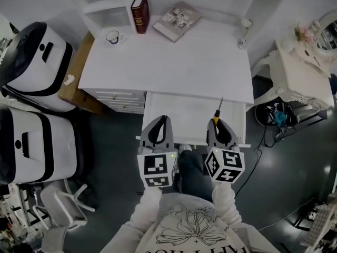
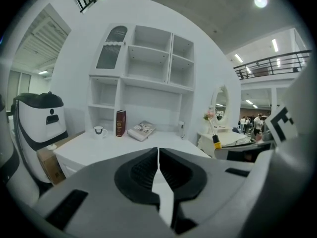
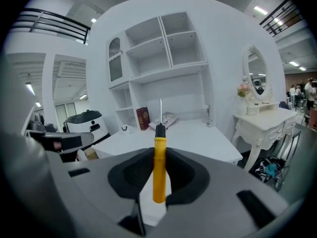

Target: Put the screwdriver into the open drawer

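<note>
A screwdriver (image 3: 159, 170) with a yellow handle and a thin metal shaft stands upright between the pads of my right gripper (image 3: 159, 150), which is shut on the handle. In the head view this right gripper (image 1: 216, 121) hangs over the right part of the open white drawer (image 1: 179, 115), and the screwdriver (image 1: 216, 113) points toward the desk edge. My left gripper (image 1: 161, 119) is over the drawer's left part. Its tips meet, with nothing between them, in the left gripper view (image 2: 158, 150), where the screwdriver (image 2: 214, 139) shows to the right.
On the white desk (image 1: 174, 62) behind the drawer are a red book (image 1: 140, 13), a magazine (image 1: 177, 20) and a mug (image 1: 112, 37). Two black-and-white machines (image 1: 31, 62) and a cardboard box (image 1: 79, 78) stand at the left, and a white dressing table (image 1: 303, 73) at the right.
</note>
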Tool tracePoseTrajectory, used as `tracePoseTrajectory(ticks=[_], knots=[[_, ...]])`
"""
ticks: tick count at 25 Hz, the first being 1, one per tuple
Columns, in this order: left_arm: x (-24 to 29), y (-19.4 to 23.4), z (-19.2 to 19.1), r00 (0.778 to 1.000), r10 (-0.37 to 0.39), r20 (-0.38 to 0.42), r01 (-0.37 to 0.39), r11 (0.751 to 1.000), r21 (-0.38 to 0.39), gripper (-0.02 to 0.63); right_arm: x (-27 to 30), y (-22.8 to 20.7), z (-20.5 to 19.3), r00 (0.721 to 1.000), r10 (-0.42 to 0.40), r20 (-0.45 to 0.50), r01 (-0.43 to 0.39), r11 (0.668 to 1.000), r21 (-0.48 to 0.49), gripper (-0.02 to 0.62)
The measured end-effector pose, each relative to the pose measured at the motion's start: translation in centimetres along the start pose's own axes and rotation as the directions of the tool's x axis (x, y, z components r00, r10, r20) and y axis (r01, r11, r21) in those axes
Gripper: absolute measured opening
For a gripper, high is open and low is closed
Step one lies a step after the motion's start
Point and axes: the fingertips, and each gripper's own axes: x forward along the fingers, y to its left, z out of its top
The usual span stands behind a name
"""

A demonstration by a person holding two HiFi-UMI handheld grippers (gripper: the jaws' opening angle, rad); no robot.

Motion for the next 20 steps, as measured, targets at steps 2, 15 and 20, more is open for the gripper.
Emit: tracePoseTrajectory(ticks=[2,15,20], knots=[[1.0,0.1,-0.2,1.0,0.008,-0.013,-0.008,1.0,-0.003,0.011,1.1,-0.3,-0.2,1.0,0.012,-0.019,-0.012,1.0,-0.006,0.071],[7.6,1.1,-2.9,0.991,0.055,-0.125,-0.058,0.998,-0.018,0.011,8.2,-2.4,-2.2,0.985,0.089,-0.151,-0.094,0.995,-0.027,0.071],[9.5,1.3,-4.8,0.982,0.071,-0.175,-0.077,0.997,-0.028,0.011,10.3,-3.0,-3.9,0.971,0.115,-0.212,-0.124,0.992,-0.032,0.071]])
